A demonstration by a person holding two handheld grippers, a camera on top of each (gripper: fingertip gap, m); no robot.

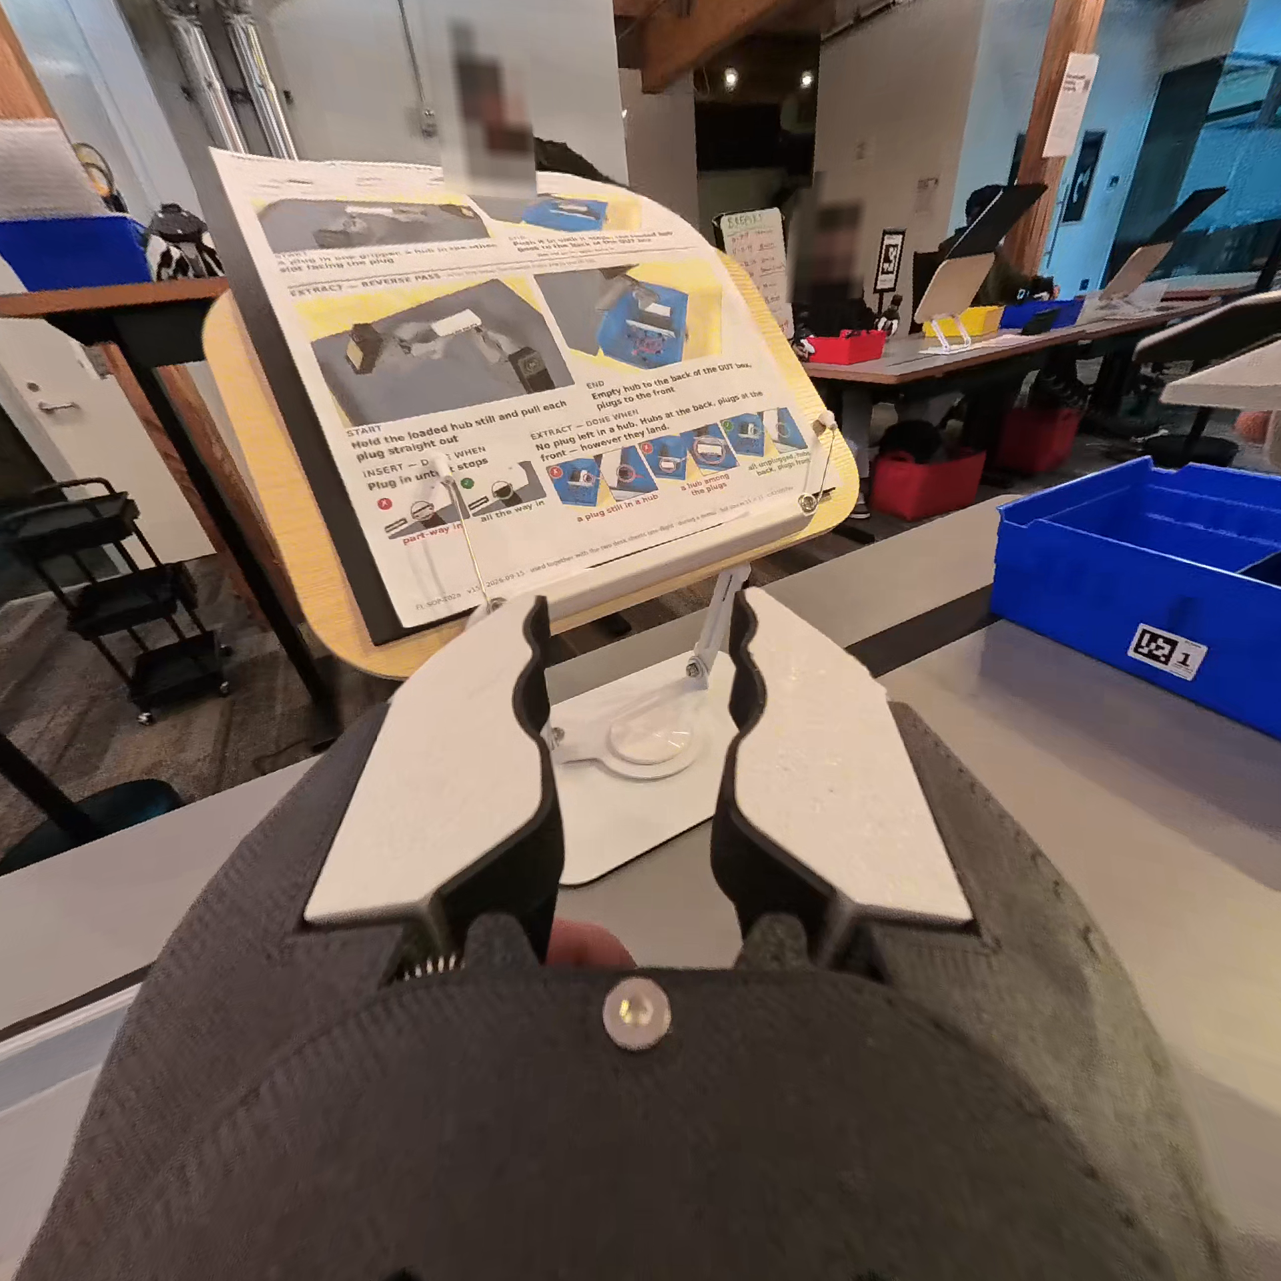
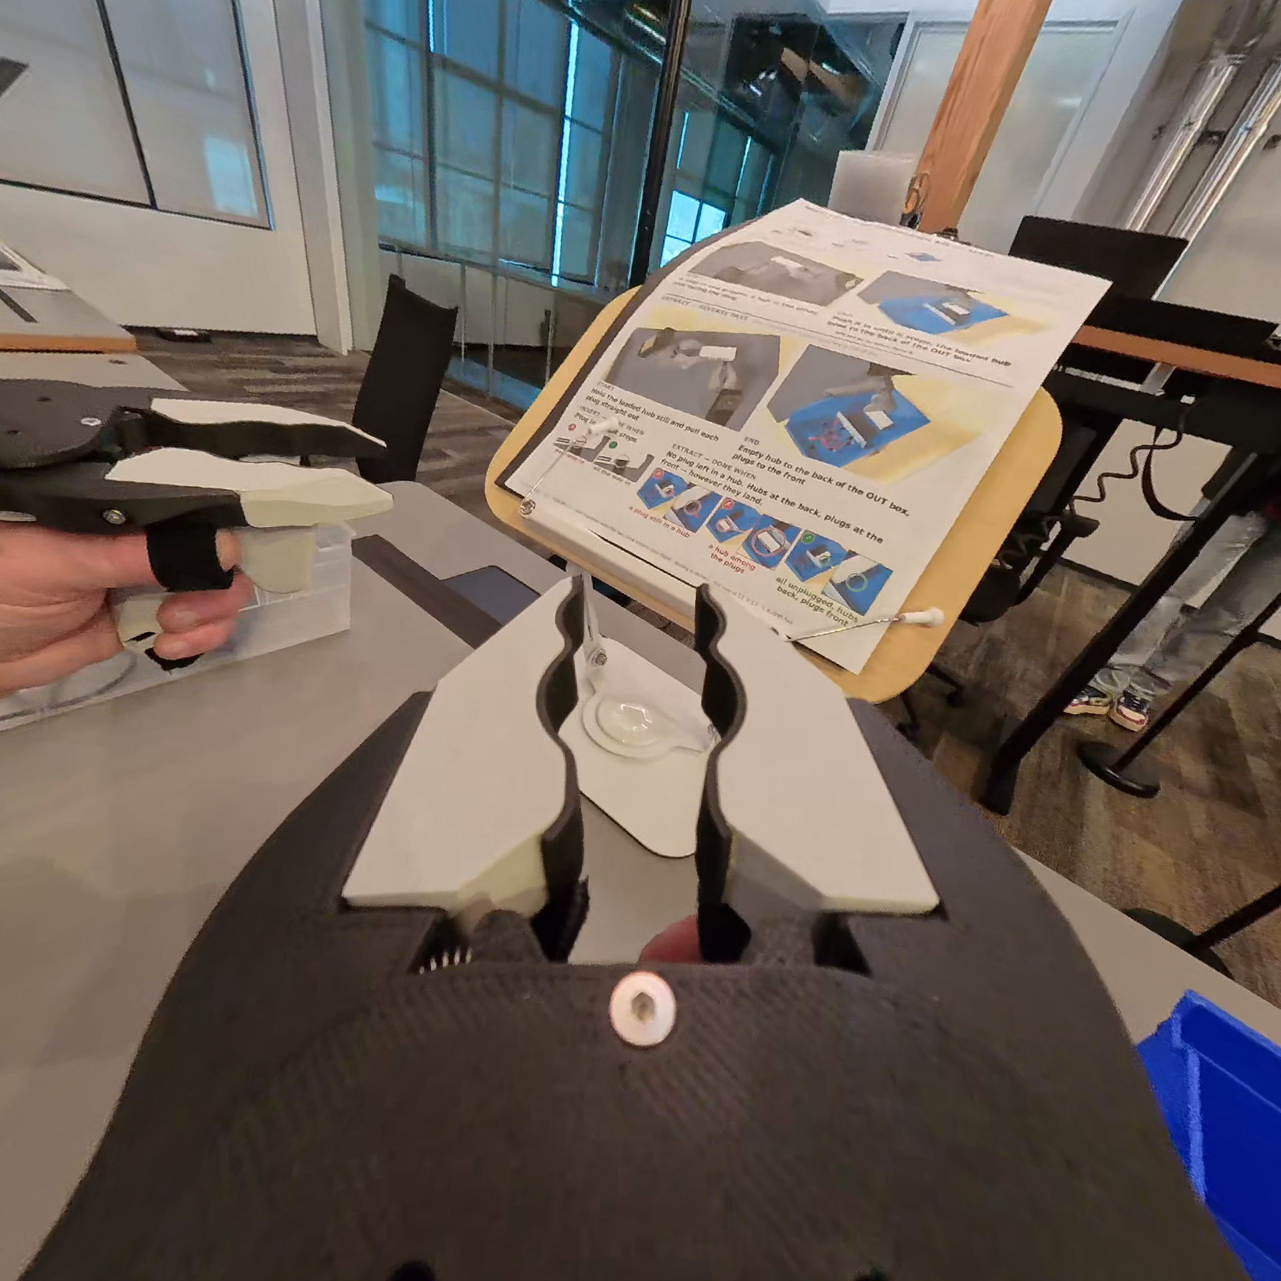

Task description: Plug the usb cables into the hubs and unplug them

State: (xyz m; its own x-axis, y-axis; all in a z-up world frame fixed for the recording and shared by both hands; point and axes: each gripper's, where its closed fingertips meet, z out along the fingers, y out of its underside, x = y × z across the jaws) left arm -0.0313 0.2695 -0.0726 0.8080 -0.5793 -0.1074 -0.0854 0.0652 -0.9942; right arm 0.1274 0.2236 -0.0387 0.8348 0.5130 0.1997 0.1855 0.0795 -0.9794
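Black housings up close, with parted jaws on both: left gripper spread wide, right gripper a little narrower, nothing held in either. Both raised above the counter and aimed at the stand with its printed sheet, not at any work. No usb cables and no hubs visible in either view; possibly down in the blue bin at the right or in the clear box under the left gripper, but impossible to tell from here, since the bin's visible compartments show only bare blue floor. Judged as a start: nothing plugged, nothing picked. Main risk: reaching blind. Dropping into the bin without seeing the parts could mean grabbing a loop of cable instead of the plug body, or snagging several at once. Second risk: the stand sits close ahead of both grippers, so a forward sweep could knock its board or tear the sheet loose from the wire clips. Third: seen from the right wrist view, the left gripper and its hand hover just over the clear box, so a careless drop could shove that box along the counter. Later on, a skewed plug forced against a port could slide the hub unless the other jaws pin it firmly.
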